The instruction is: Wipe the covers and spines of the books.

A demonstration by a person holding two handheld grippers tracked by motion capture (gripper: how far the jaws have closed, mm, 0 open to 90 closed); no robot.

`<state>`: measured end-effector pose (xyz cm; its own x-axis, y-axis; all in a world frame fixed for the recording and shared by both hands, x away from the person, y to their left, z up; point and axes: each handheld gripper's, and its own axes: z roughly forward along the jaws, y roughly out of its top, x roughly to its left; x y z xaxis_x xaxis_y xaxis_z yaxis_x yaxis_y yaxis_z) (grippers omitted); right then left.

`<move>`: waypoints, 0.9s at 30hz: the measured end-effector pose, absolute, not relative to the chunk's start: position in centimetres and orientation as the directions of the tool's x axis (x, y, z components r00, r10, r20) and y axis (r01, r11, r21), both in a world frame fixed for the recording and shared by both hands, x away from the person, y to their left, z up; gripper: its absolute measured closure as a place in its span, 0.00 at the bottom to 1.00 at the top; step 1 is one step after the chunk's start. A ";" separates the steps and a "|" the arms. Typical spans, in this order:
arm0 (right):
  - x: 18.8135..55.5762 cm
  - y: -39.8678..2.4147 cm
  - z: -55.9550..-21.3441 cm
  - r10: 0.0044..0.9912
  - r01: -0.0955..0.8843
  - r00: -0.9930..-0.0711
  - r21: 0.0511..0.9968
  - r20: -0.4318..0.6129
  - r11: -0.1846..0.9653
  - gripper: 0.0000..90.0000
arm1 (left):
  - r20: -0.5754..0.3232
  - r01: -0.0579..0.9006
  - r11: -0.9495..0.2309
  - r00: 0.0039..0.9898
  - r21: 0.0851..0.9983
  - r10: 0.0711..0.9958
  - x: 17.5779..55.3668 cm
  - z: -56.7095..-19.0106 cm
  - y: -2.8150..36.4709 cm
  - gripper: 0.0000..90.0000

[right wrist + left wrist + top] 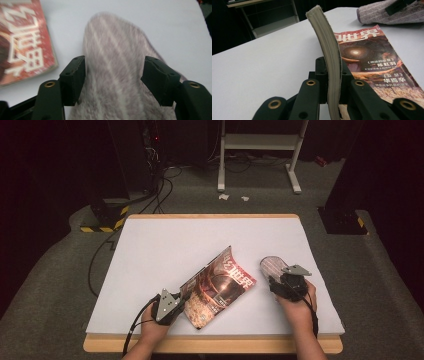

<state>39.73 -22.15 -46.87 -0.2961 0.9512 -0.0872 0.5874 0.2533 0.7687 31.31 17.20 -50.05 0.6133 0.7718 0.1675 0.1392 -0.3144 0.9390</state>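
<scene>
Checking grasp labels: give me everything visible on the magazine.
The magazine is a thick glossy softcover with a red-brown cover, a glowing swirl and white Chinese characters. It lies on the white table at an angle, its front part flat. One edge is lifted and bowed upward, the page block standing as a curved off-white strip in the left gripper view. The left gripper is shut on that edge. The grey striped towel lies beside it, apart.

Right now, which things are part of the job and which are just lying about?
In the job:
- magazine, clamped in the left gripper
- grey striped cloth, between the right gripper open jaws

Lying about:
- white rack
- floor cables
</scene>
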 end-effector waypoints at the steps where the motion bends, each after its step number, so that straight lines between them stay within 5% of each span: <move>1: 39.7 -22.2 -46.9 0.951 0.587 -0.296 0.769 -0.087 0.253 0.39 | 0.168 0.139 -0.314 0.613 0.939 0.772 31.3 -50.1 17.2 0.92; 7: 38.2 -20.6 -44.9 0.939 0.529 -0.340 0.816 -0.049 0.234 0.36 | 0.163 0.145 -0.312 0.612 0.939 0.774 31.3 -50.0 17.2 0.92; 27: 34.6 -17.6 -48.4 0.881 0.498 -0.474 0.828 0.009 0.259 0.43 | 0.054 0.167 -0.200 0.621 0.965 0.782 31.6 -48.6 17.2 0.93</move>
